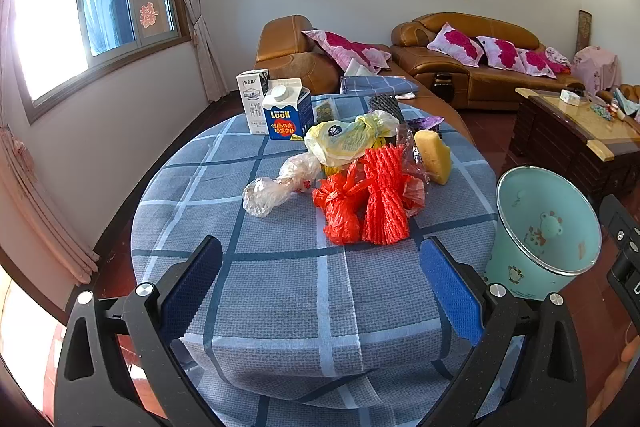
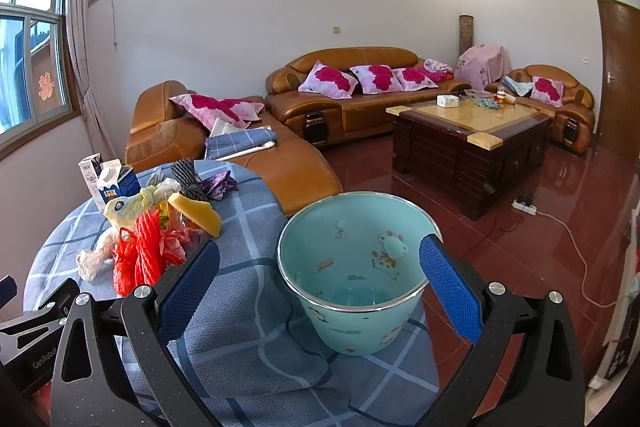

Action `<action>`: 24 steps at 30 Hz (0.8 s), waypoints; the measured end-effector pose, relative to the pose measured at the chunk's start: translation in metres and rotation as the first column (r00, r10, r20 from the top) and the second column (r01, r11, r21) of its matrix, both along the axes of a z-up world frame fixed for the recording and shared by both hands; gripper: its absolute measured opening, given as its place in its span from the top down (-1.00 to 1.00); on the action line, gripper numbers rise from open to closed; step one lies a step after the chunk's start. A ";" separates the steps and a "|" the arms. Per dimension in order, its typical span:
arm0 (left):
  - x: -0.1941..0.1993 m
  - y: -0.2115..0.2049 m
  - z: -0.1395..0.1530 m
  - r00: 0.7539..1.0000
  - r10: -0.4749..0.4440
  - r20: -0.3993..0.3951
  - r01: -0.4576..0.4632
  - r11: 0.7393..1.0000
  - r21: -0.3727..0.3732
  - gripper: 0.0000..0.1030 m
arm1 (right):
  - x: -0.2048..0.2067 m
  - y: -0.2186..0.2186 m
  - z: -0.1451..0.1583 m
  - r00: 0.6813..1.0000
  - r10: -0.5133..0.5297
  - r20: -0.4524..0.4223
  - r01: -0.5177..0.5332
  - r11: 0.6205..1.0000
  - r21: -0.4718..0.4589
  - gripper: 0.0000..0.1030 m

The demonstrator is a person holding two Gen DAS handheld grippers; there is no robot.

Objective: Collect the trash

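the left claw (image 1: 320,283) hangs released over the near part of the round table (image 1: 280,291), covered in a blue checked cloth. the right claw (image 2: 320,287) is also released, its pads either side of the mint bin (image 2: 356,283) at the table's right edge, not touching it. farther in lies the trash: red net (image 1: 384,195), red bag (image 1: 338,207), clear bag (image 1: 276,187), yellow sponge (image 1: 434,155), milk cartons (image 1: 286,115). beyond, tan sofas (image 2: 360,87), a coffee table (image 2: 472,143) and red tile floor (image 2: 540,247).

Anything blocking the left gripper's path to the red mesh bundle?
Nothing visible. The left gripper is open, with only bare checked tablecloth between it and the red mesh bundle. A red plastic bag touches the bundle's left side, out of the direct line.
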State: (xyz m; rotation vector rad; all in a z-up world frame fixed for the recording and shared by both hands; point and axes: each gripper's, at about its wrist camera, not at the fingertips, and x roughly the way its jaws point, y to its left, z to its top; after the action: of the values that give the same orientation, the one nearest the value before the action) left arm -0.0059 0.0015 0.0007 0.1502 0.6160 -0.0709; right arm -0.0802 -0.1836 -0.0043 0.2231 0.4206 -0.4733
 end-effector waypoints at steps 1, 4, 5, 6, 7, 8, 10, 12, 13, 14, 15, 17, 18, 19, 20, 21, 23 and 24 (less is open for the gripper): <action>0.000 0.000 0.000 1.000 0.000 -0.001 0.000 1.000 0.000 -0.88 | 0.000 0.000 0.000 1.000 0.000 0.000 0.000 1.000 0.000 -0.91; 0.000 0.000 0.000 1.000 0.000 0.000 0.000 1.000 0.000 -0.88 | 0.000 0.000 0.000 1.000 0.000 0.001 0.000 1.000 -0.001 -0.91; 0.000 0.000 0.000 1.000 0.000 0.000 0.000 1.000 0.000 -0.88 | 0.000 0.000 0.000 1.000 -0.001 0.001 0.001 1.000 -0.001 -0.91; 0.000 0.000 0.000 1.000 -0.001 0.002 0.001 1.000 0.000 -0.88 | 0.000 0.000 0.000 1.000 0.000 0.000 0.000 1.000 0.001 -0.91; -0.001 -0.001 0.001 1.000 -0.002 0.002 0.002 1.000 0.000 -0.88 | 0.000 0.000 0.000 1.000 0.000 0.000 0.000 1.000 0.001 -0.91; -0.001 -0.001 0.000 1.000 -0.003 0.002 0.003 1.000 0.000 -0.88 | 0.000 0.000 0.000 1.000 0.000 0.000 0.000 1.000 0.000 -0.91; 0.000 -0.001 0.000 1.000 -0.002 0.001 0.002 1.000 0.001 -0.88 | 0.000 0.000 0.000 1.000 0.000 0.001 0.000 1.000 0.000 -0.91; -0.001 -0.001 0.000 1.000 -0.002 0.001 0.002 1.000 -0.002 -0.88 | 0.000 0.000 0.000 1.000 0.000 0.000 0.000 1.000 0.000 -0.91; -0.001 -0.001 0.000 1.000 -0.002 0.002 0.002 1.000 -0.001 -0.88 | 0.000 0.000 0.000 1.000 0.000 0.000 0.000 1.000 0.001 -0.91; -0.001 -0.001 0.000 1.000 -0.002 0.003 0.002 1.000 0.000 -0.88 | 0.000 0.000 0.000 1.000 0.000 0.000 0.000 1.000 0.001 -0.91; -0.001 -0.001 0.000 1.000 -0.002 0.003 0.002 1.000 0.001 -0.88 | 0.000 0.000 0.000 1.000 0.000 0.000 0.000 1.000 0.001 -0.91; -0.001 -0.001 0.000 1.000 -0.003 0.001 0.003 1.000 0.000 -0.88 | 0.000 0.000 0.000 1.000 0.001 0.001 -0.001 1.000 0.001 -0.91; -0.001 -0.002 0.000 1.000 -0.004 0.000 0.004 1.000 0.001 -0.88 | 0.000 0.000 0.000 1.000 0.001 0.000 -0.001 1.000 0.001 -0.91; -0.001 -0.002 -0.001 1.000 -0.003 0.001 0.003 1.000 0.001 -0.88 | 0.000 0.000 0.000 1.000 0.001 0.000 -0.001 1.000 0.001 -0.91; -0.001 -0.002 -0.001 1.000 -0.003 0.001 0.003 1.000 0.000 -0.88 | 0.000 0.000 0.000 1.000 0.001 0.000 -0.001 1.000 0.002 -0.91; -0.001 -0.002 -0.001 1.000 -0.002 0.000 0.002 1.000 -0.002 -0.88 | 0.000 0.000 -0.001 1.000 0.003 -0.001 -0.003 1.000 0.002 -0.91; -0.001 -0.002 -0.002 1.000 -0.002 -0.002 0.002 1.000 0.000 -0.88 | 0.000 0.001 -0.002 1.000 0.005 -0.001 -0.005 1.000 0.001 -0.91; -0.001 -0.002 -0.003 1.000 -0.001 -0.003 0.001 1.000 0.001 -0.88 | -0.001 0.002 -0.002 1.000 0.007 -0.001 -0.007 1.000 0.000 -0.91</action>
State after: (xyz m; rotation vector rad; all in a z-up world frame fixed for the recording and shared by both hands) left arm -0.0066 -0.0007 -0.0022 0.1512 0.6192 -0.0724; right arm -0.0807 -0.1817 -0.0062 0.2210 0.4225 -0.4671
